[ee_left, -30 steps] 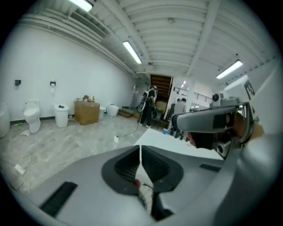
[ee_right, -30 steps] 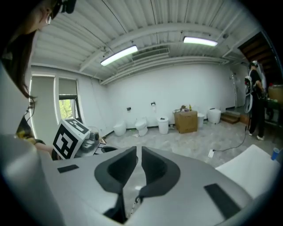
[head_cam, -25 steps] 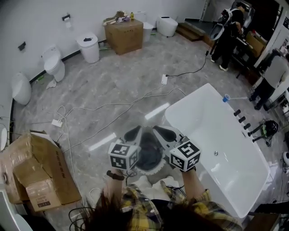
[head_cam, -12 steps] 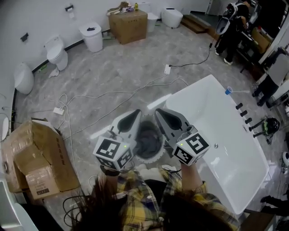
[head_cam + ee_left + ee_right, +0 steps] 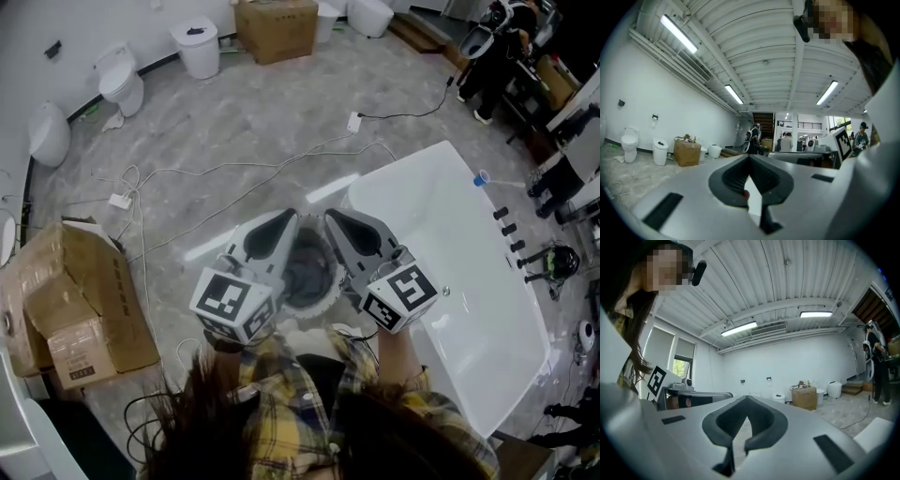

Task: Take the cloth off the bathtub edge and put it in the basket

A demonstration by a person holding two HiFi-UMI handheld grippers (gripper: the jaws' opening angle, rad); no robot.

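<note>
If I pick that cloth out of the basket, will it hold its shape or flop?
Probably floppy: the cloth seems to lie slumped in a soft grey heap, filling the basket to its round shape. Likely light for its size, being plain fabric. It should not roll or break, though loose ends may drape and snag on the rim.

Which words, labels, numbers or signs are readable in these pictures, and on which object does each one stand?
No text is readable in any view.
Large cardboard box: dark print on its flap, too small to read.
Smaller box in front of it: pale label, blurred.
Marker cube of the left gripper, marker cube of the right gripper: black and white square patterns, no words.
</note>
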